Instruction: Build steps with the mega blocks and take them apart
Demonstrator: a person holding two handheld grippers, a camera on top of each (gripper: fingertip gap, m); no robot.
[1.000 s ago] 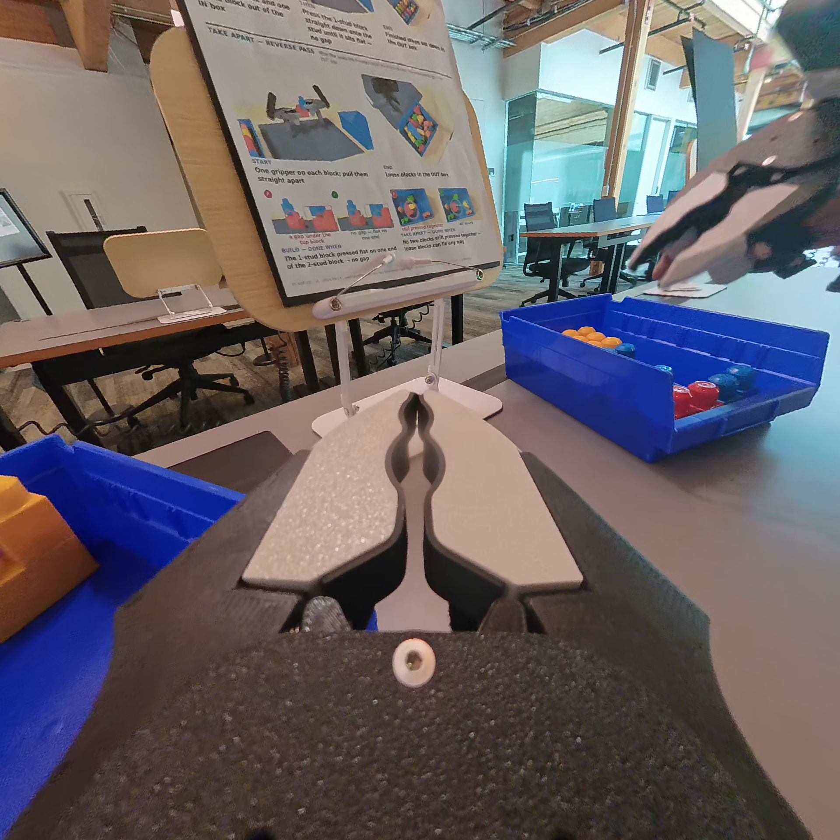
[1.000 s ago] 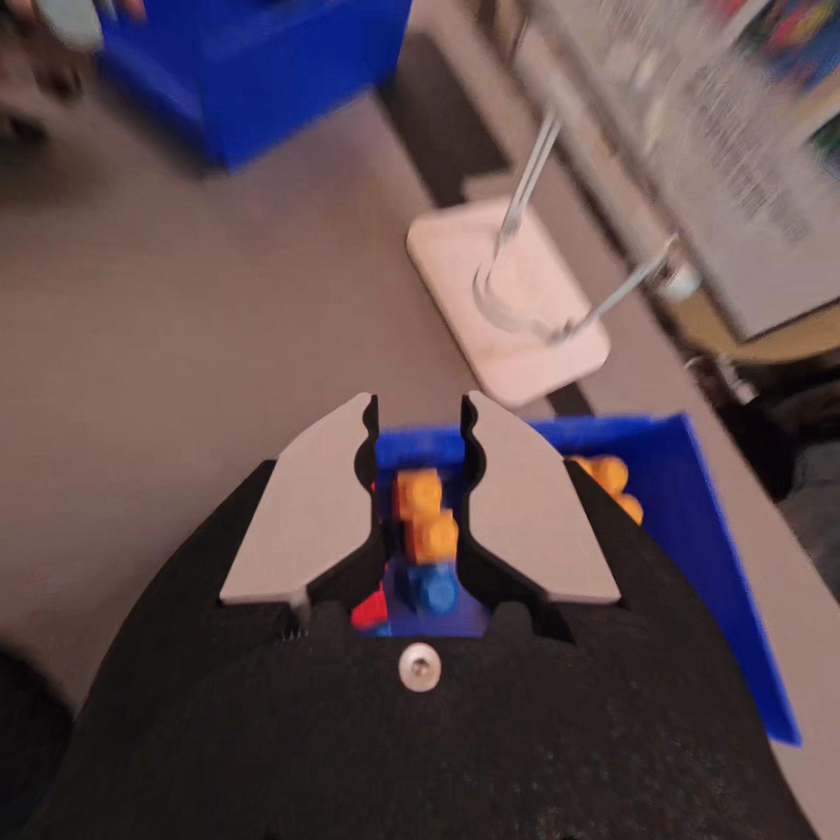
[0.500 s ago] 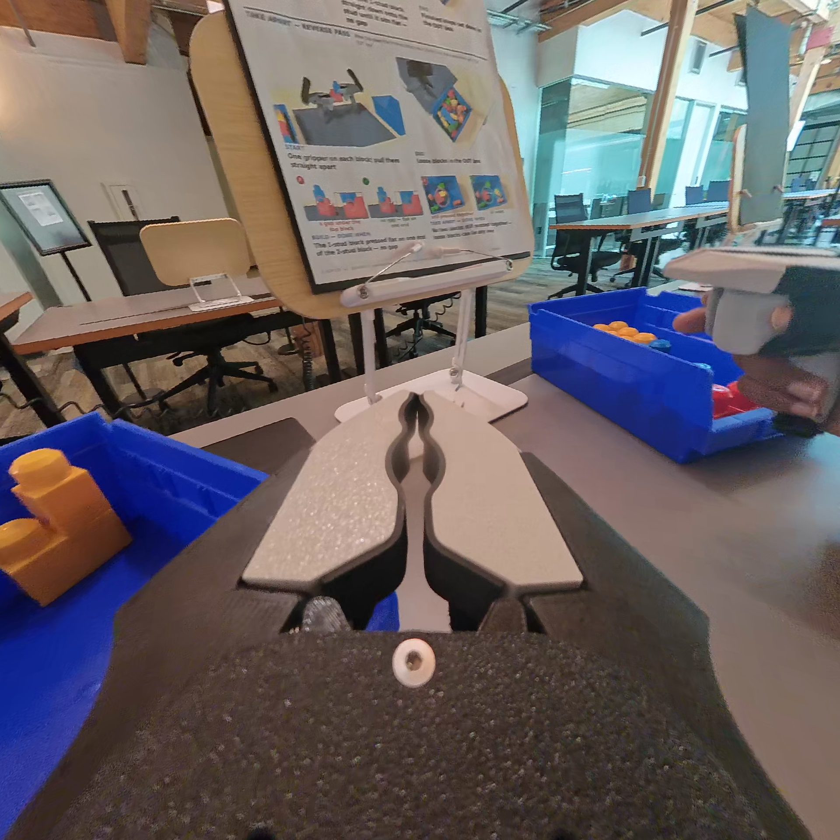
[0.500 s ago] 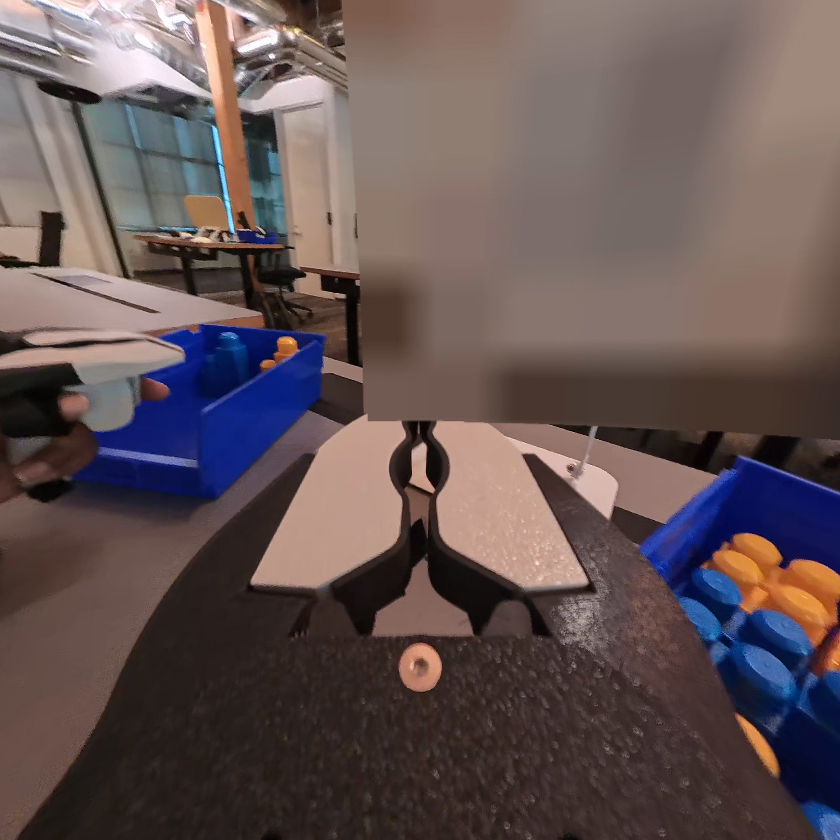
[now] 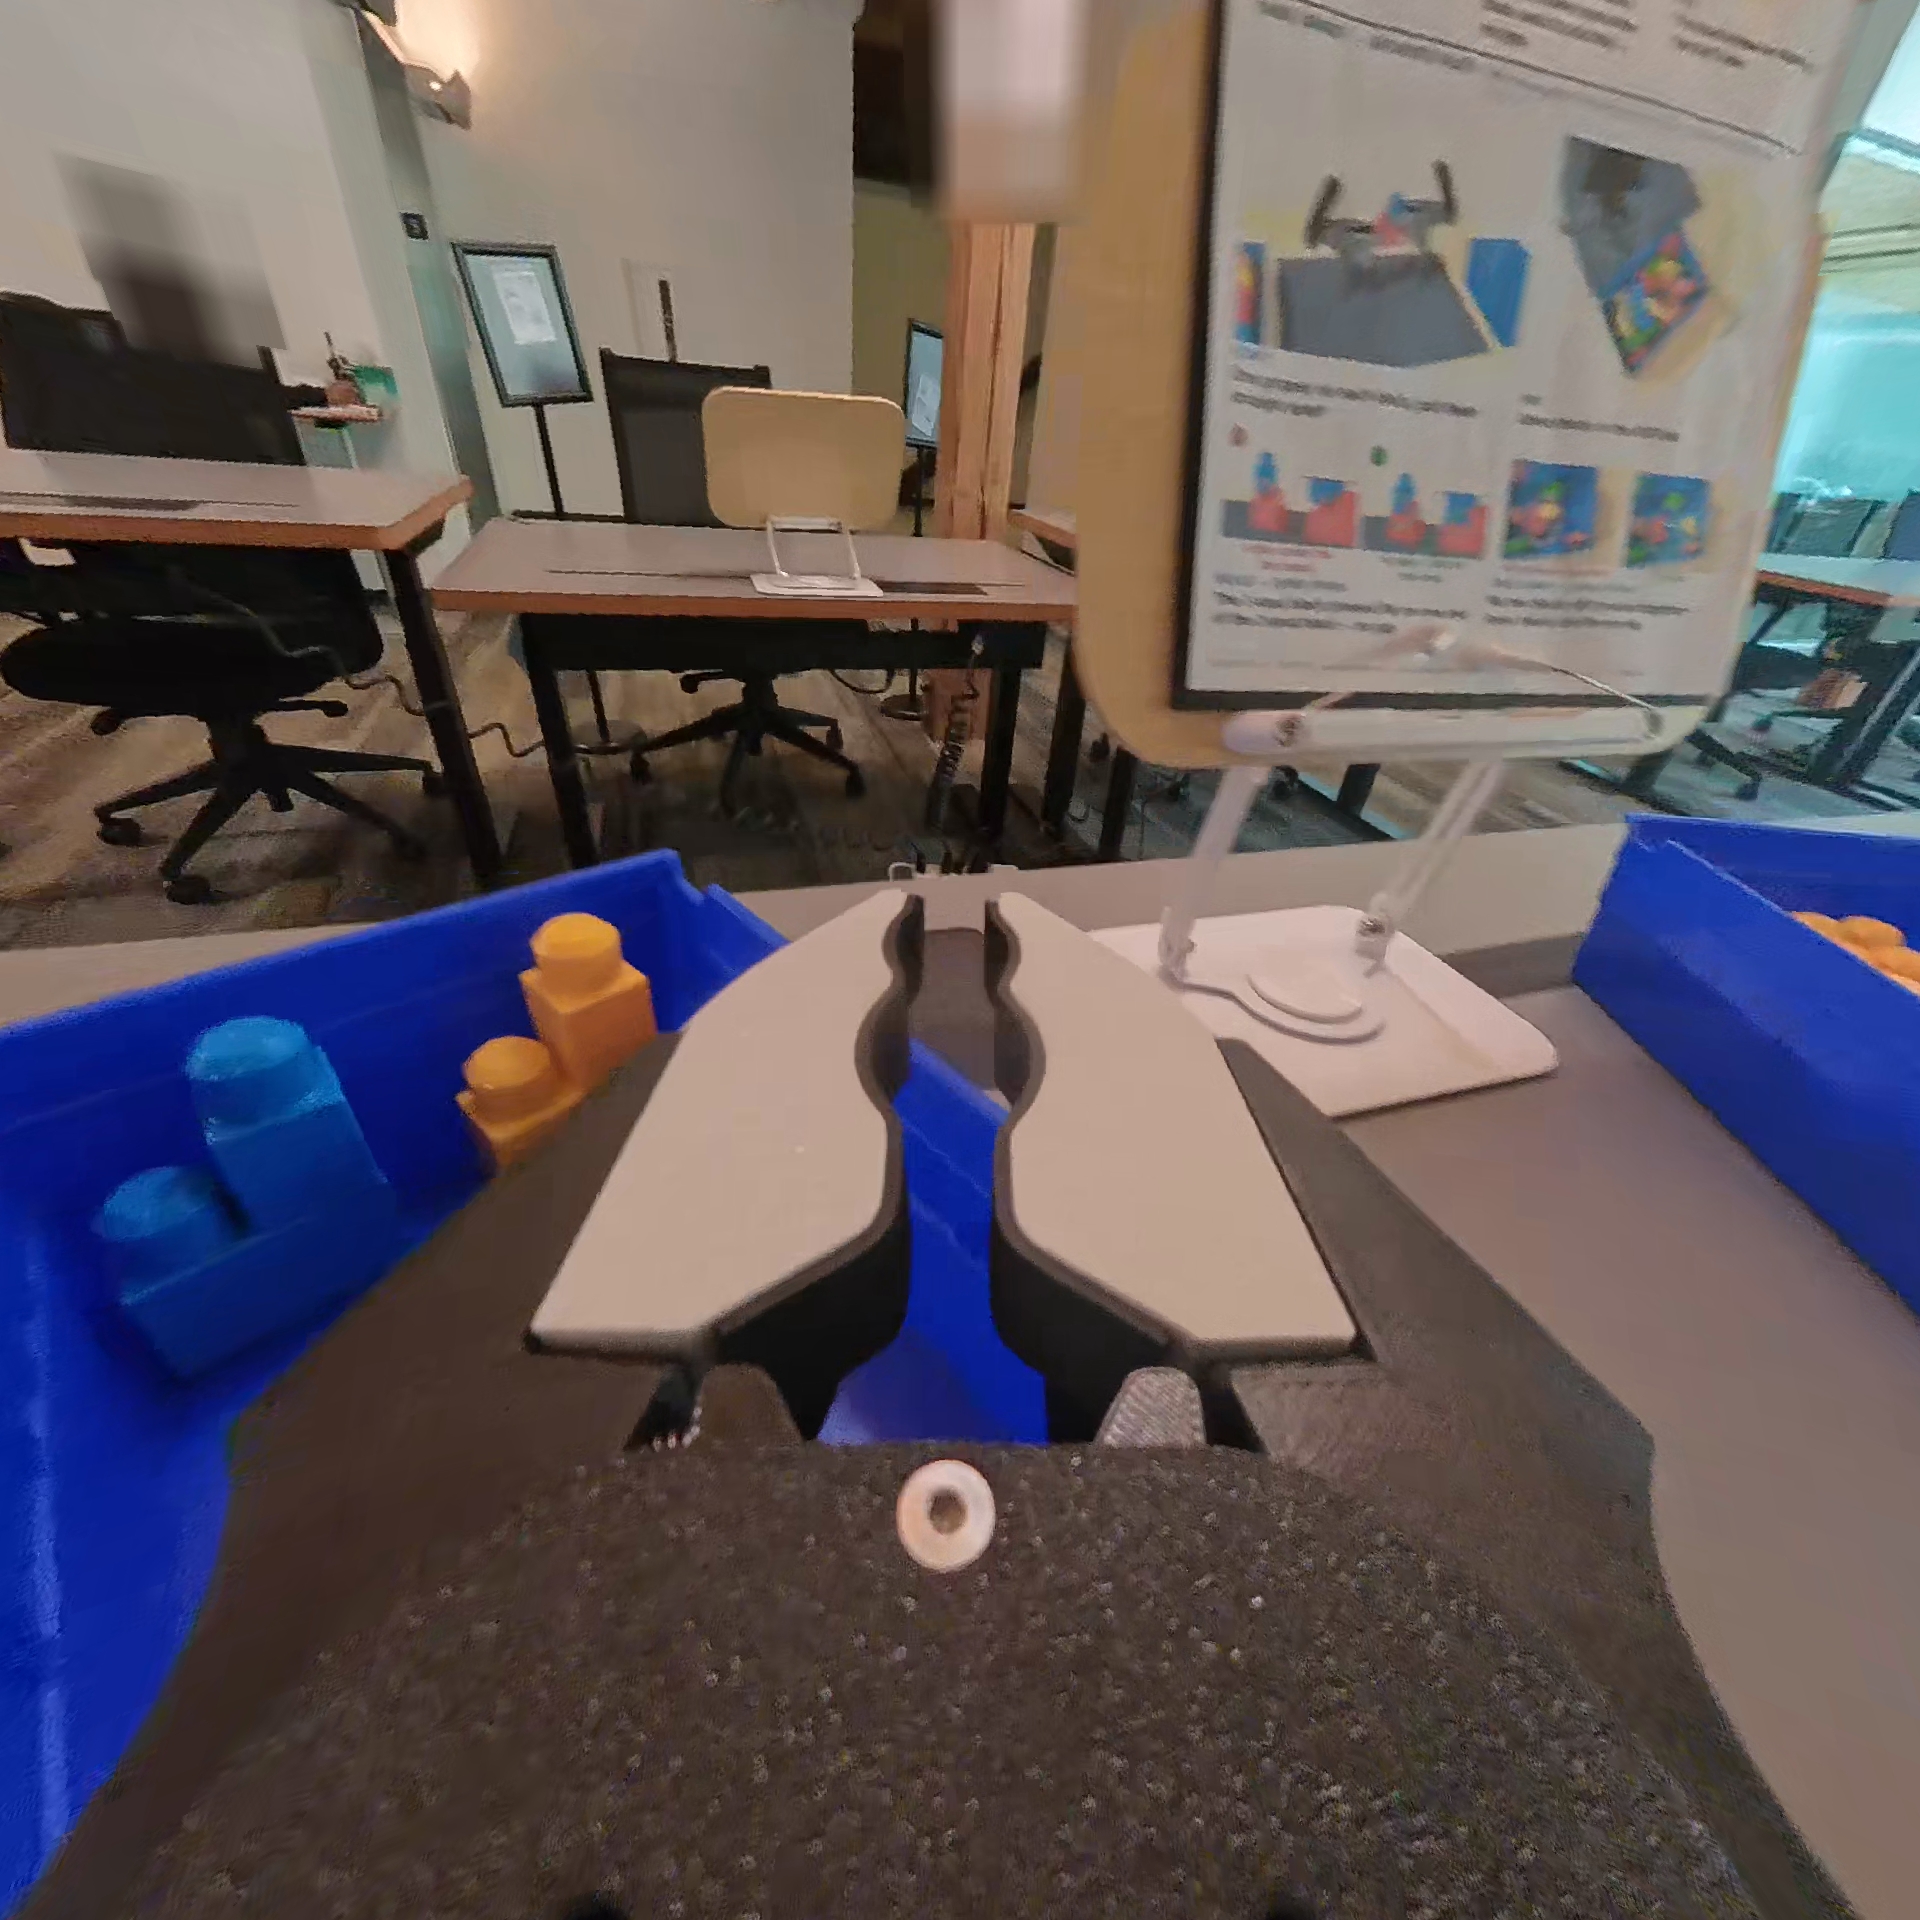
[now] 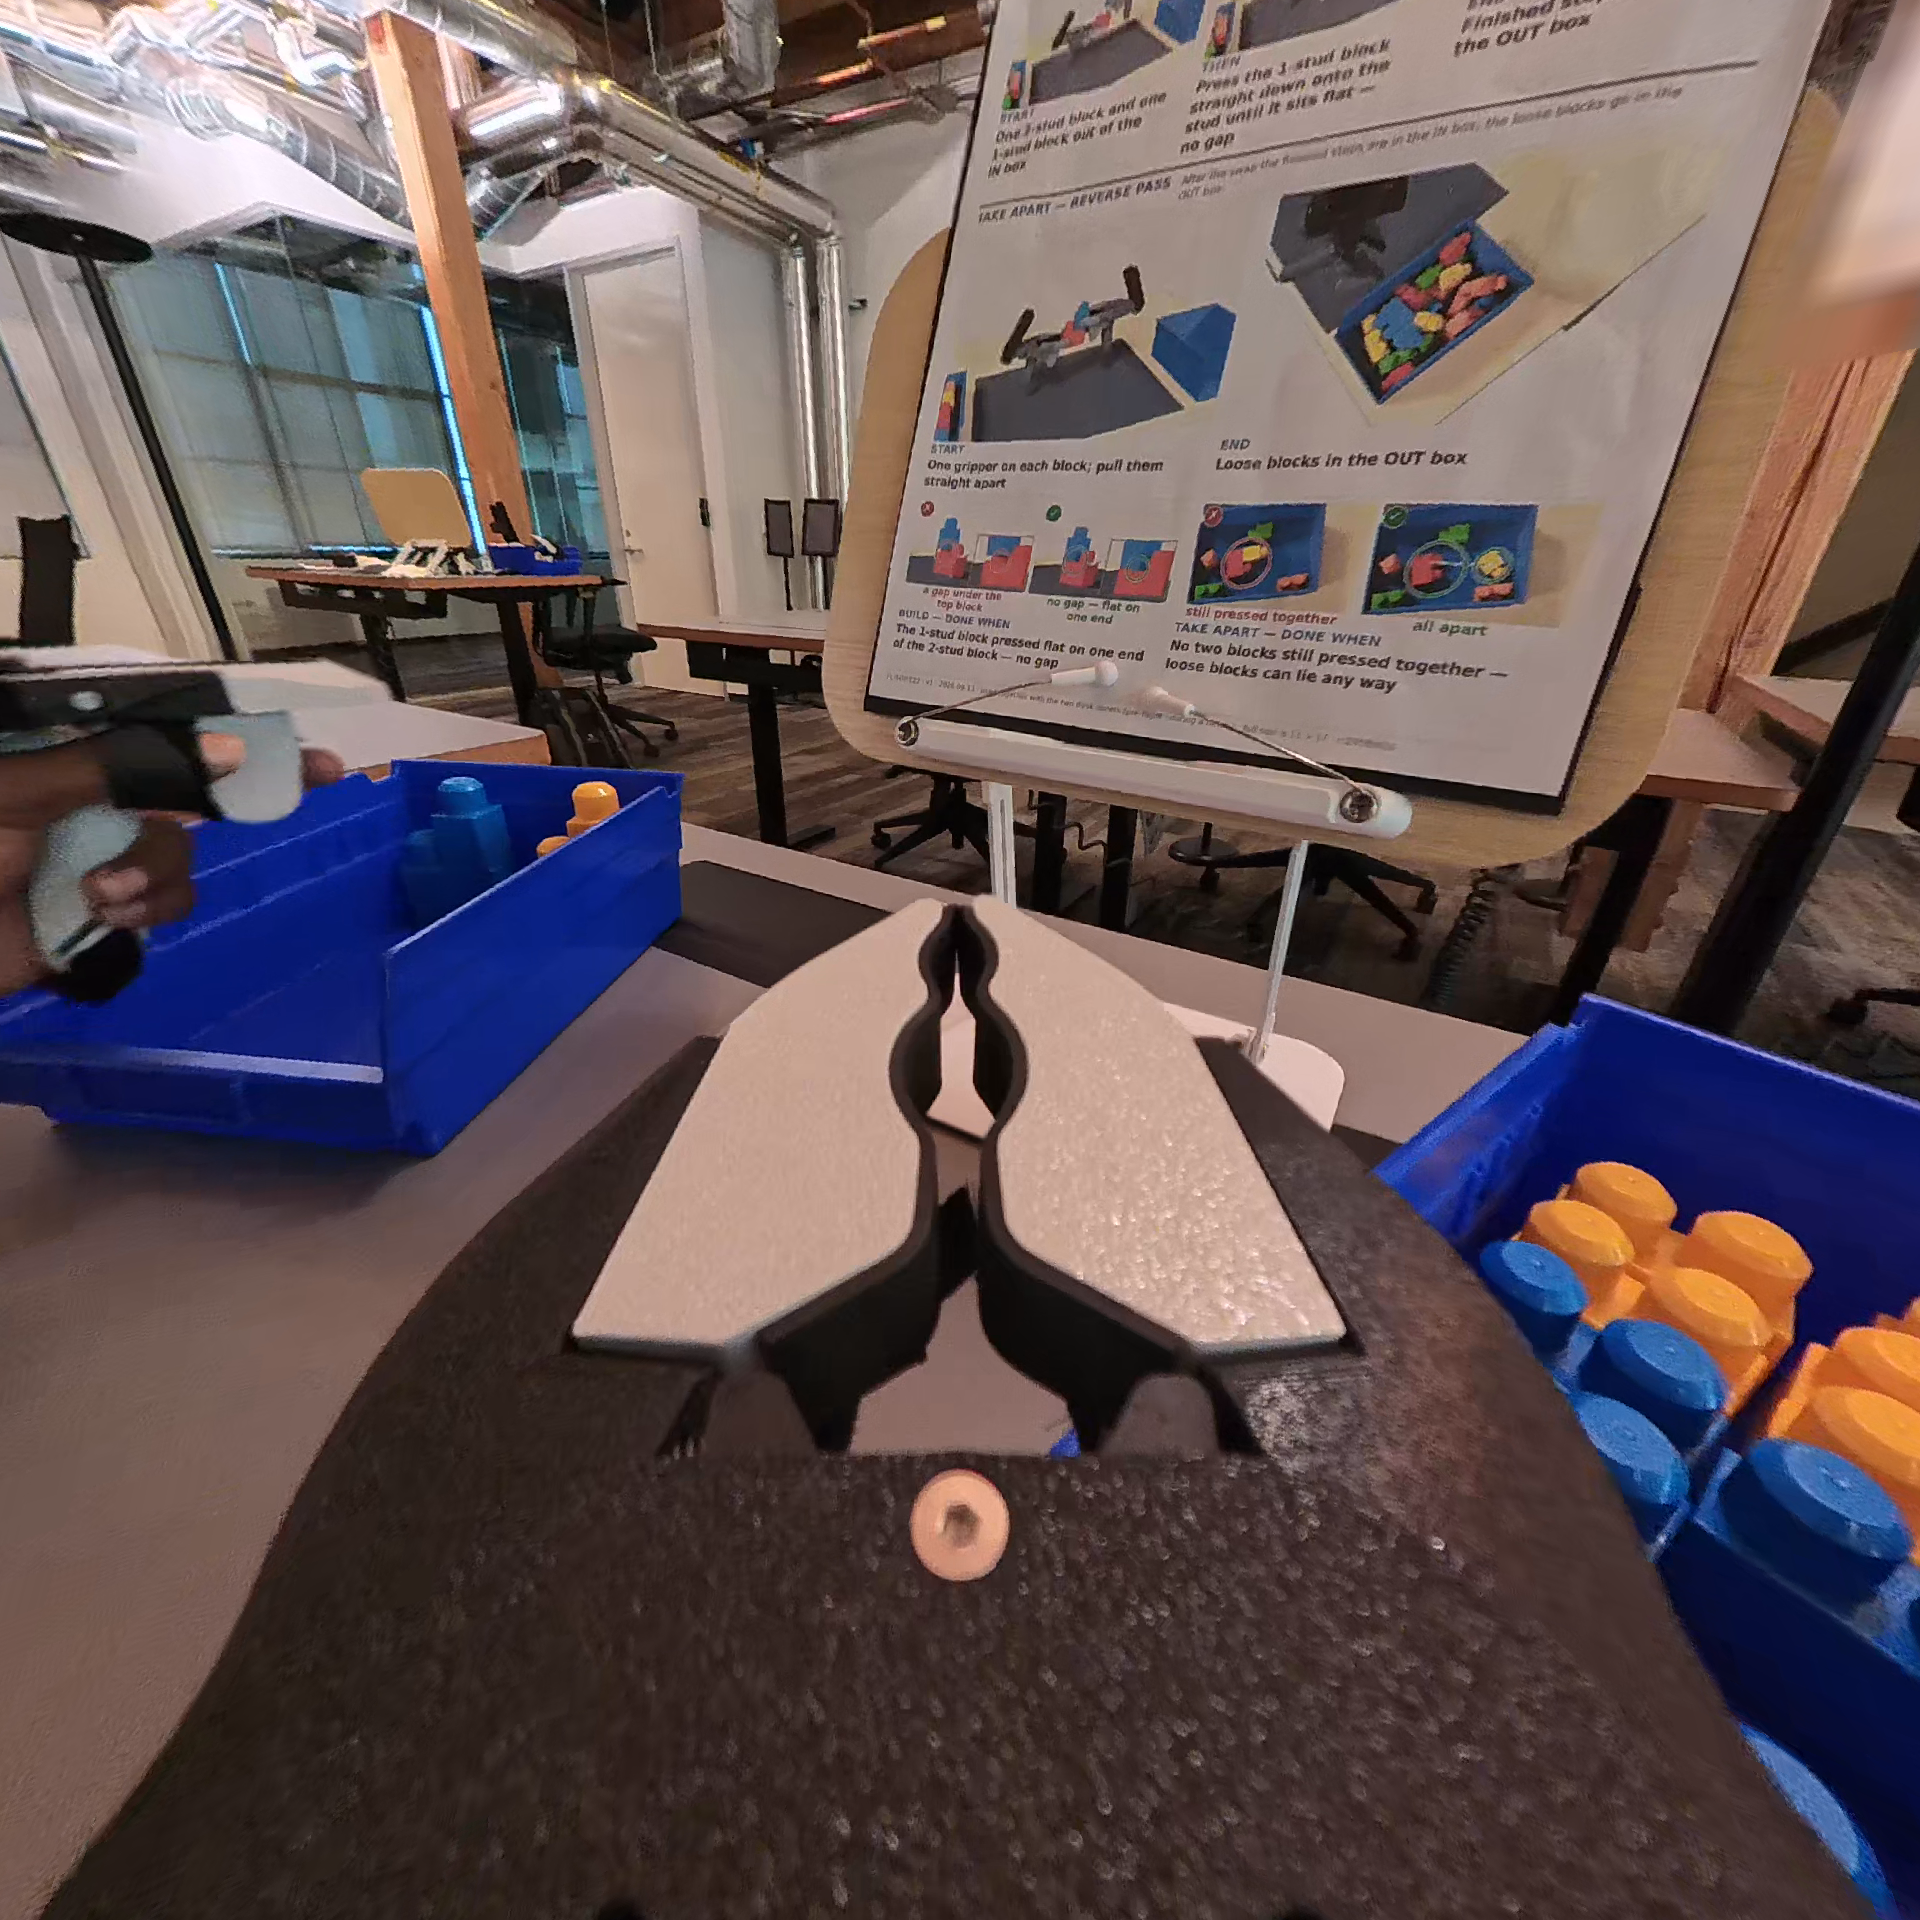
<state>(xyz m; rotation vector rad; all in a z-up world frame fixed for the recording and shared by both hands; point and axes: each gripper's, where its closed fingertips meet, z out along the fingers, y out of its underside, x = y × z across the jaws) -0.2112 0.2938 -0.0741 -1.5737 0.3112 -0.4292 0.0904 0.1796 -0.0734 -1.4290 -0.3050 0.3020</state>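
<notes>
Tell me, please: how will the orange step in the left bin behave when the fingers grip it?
The orange step looks like stiff moulded plastic, so it should probably not bend. Its flat sides suggest it will not roll. Its smooth surface might slip, and the pressed joint could perhaps separate if twisted.

The left hand-held gripper [image 5: 948, 912] has a small gap between its two grey fingers [image 5: 748, 1132], and nothing sits in the gap. It hangs over the near corner of a blue bin [image 5: 343, 987] on the grey desk [image 5: 1621, 1278]. Inside that bin, a blue step of blocks [image 5: 244, 1164] stands upright, and an orange step of blocks [image 5: 566, 1029] stands just beside it, closer to the gripper. On the other side of the gripper stands a white stand [image 5: 1340, 1018] holding a picture board [image 5: 1455, 343]. Past the stand is another blue bin [image 5: 1756, 997] with orange blocks [image 5: 1860, 935].
</notes>
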